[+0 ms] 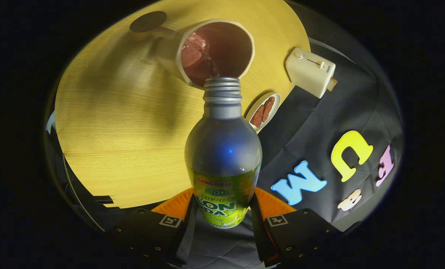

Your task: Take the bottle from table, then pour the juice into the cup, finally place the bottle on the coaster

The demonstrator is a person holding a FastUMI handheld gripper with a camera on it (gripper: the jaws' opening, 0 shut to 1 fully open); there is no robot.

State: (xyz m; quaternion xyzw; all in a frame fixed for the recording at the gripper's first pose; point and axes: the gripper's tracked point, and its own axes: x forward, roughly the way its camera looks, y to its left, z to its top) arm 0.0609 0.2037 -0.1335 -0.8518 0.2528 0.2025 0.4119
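A silver bottle [223, 149] with a green label is held between my two fingers, and my gripper [222, 209] is shut on its labelled lower body. The bottle is tipped forward, its open threaded neck right over the rim of a white cup [170, 52] on the wooden table [125, 130]. Dark reddish juice fills the cup, and a thin stream runs from the neck into it. A dark round coaster [148, 21] lies on the table beyond the cup, on its far side.
A white toaster [309, 71] with a slice of toast poking out stands by the table's edge, off to the side of the cup. A small white dish [263, 111] with brown slices sits between the toaster and the bottle's neck.
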